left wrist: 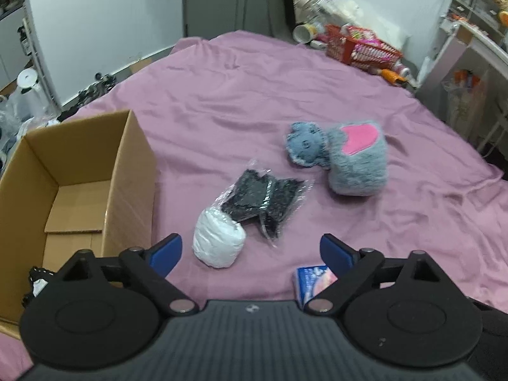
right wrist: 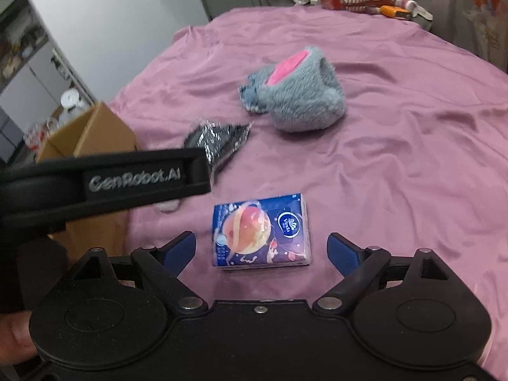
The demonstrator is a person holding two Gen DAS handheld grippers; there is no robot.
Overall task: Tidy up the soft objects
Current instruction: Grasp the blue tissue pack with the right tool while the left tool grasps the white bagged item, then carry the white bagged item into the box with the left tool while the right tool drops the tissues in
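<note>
Plush toy (left wrist: pixel 352 162), grey and fuzzy with a pink patch, lies mid-bed on the wrinkled pink sheet (left wrist: pixel 222 95). Nearer sit a crinkly clear bag of black fabric (left wrist: pixel 263 200) touching a white roll (left wrist: pixel 219 241), and a glossy blue tissue pack (right wrist: pixel 260 231). A brown cardboard box (left wrist: pixel 79 184) stands open at left. Left tool (left wrist: pixel 250 250) and right tool (right wrist: pixel 260 250) both gape wide, holding nothing.

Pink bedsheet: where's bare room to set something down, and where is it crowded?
The sheet lies bare beyond the grey plush, up to the red basket, and to the plush's right. Crowded: near the cardboard box, the white bundle, black packet and tissue pack cluster.
</note>
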